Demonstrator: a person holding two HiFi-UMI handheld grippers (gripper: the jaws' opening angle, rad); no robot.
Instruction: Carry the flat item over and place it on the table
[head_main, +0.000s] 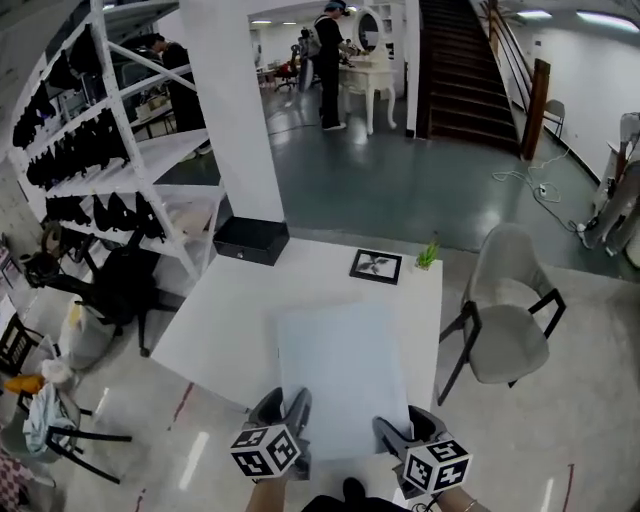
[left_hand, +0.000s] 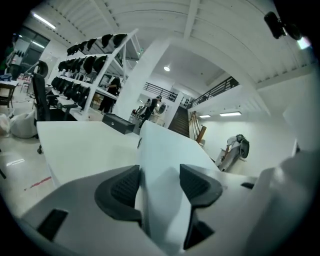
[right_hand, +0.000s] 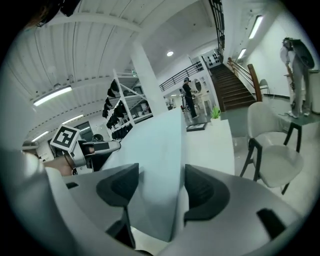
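A large flat pale blue-white board (head_main: 340, 375) is held level over the near part of the white table (head_main: 225, 315). My left gripper (head_main: 286, 408) grips its near left edge and my right gripper (head_main: 398, 428) its near right edge. In the left gripper view the board (left_hand: 162, 150) runs out between the dark pads (left_hand: 125, 187) of the gripper (left_hand: 159, 184). The right gripper view has the board (right_hand: 155, 155) clamped the same way in that gripper (right_hand: 160, 189), with the left gripper (right_hand: 90, 147) beyond it.
A black-framed picture (head_main: 376, 266) and a small green plant (head_main: 428, 256) sit at the table's far edge. A grey chair (head_main: 505, 325) stands to the right, a black box (head_main: 250, 240) by the pillar, white shelving (head_main: 130, 170) on the left. People (head_main: 328, 65) stand far back.
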